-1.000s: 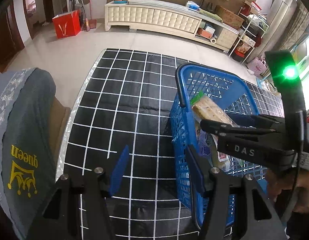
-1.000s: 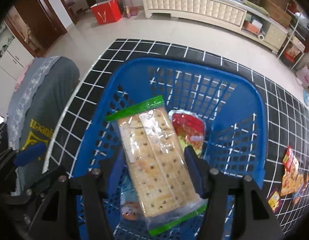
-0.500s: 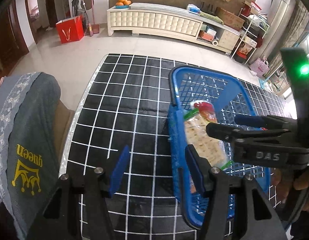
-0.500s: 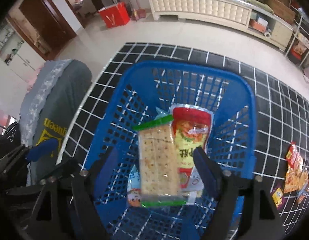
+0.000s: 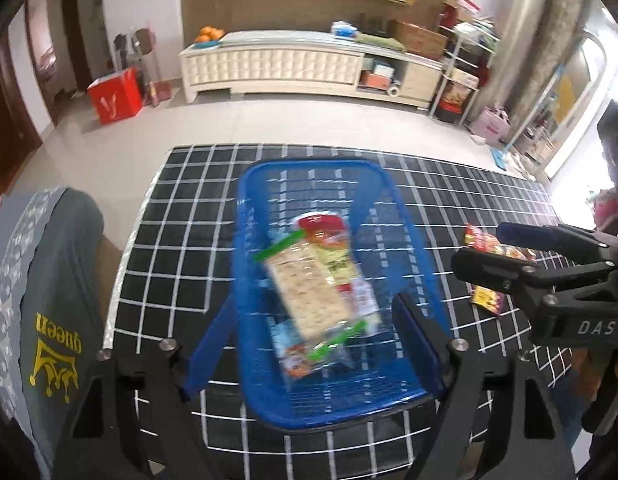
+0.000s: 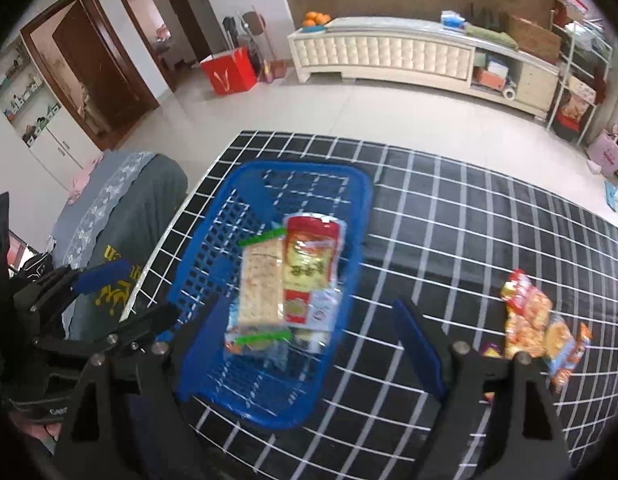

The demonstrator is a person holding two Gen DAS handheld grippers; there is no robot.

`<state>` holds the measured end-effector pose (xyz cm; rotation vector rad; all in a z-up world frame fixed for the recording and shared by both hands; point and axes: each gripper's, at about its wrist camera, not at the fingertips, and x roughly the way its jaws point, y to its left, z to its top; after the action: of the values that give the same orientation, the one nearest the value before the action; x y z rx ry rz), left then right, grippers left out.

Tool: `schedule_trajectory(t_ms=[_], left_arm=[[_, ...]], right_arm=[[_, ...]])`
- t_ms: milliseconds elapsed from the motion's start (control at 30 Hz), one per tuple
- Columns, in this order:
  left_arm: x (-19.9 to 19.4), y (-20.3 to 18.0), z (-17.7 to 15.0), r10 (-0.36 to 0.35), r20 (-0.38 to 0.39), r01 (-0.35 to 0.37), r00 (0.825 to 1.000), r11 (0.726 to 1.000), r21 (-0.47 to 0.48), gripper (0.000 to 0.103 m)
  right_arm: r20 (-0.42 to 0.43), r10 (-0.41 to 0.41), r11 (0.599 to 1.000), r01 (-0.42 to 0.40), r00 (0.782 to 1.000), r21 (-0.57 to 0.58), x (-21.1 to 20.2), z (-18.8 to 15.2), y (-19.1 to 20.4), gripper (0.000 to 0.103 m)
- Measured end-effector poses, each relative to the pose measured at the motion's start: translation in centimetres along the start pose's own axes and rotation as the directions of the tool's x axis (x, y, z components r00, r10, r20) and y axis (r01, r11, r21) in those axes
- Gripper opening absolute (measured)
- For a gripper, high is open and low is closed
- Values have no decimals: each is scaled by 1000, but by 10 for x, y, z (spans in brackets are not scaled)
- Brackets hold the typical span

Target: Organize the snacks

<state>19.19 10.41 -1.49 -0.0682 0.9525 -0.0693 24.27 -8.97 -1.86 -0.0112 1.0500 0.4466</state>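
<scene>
A blue plastic basket [image 5: 269, 392] [image 6: 205, 264] stands on the black grid-patterned table. Inside lie a clear cracker pack with green ends [image 5: 309, 292] [image 6: 259, 284], a red and yellow snack bag [image 5: 333, 248] [image 6: 311, 264] and smaller packets under them. My left gripper [image 5: 309, 344] is open and empty above the basket's near end. My right gripper [image 6: 313, 340] is open and empty, raised above the basket's right side; it also shows in the left wrist view [image 5: 481, 248]. Loose snack packets [image 6: 529, 320] [image 5: 485, 244] lie on the table right of the basket.
A chair back draped in grey cloth with yellow "queen" print [image 5: 49, 312] [image 6: 121, 216] stands at the table's left edge. Beyond the table are tiled floor, a red bag [image 5: 115, 96] and a long white cabinet [image 5: 309, 68].
The right gripper let go of the cracker pack, which now lies in the basket, and pulled up and back to the right. The left gripper rose and swung right over the basket.
</scene>
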Motion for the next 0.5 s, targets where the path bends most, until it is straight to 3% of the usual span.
schedule_trajectory(t_ms=[100,500], left_arm=[[-2,-25,5,-10,4,9,1000,1000,23,83],[10,-131,11,-112,-21,113,994,987,116,83]], right_arm=[[25,-24,1000,23,999,12,-22,-7,-19,87],[52,-128,988,123,990,97,-74,-46,-107,87]])
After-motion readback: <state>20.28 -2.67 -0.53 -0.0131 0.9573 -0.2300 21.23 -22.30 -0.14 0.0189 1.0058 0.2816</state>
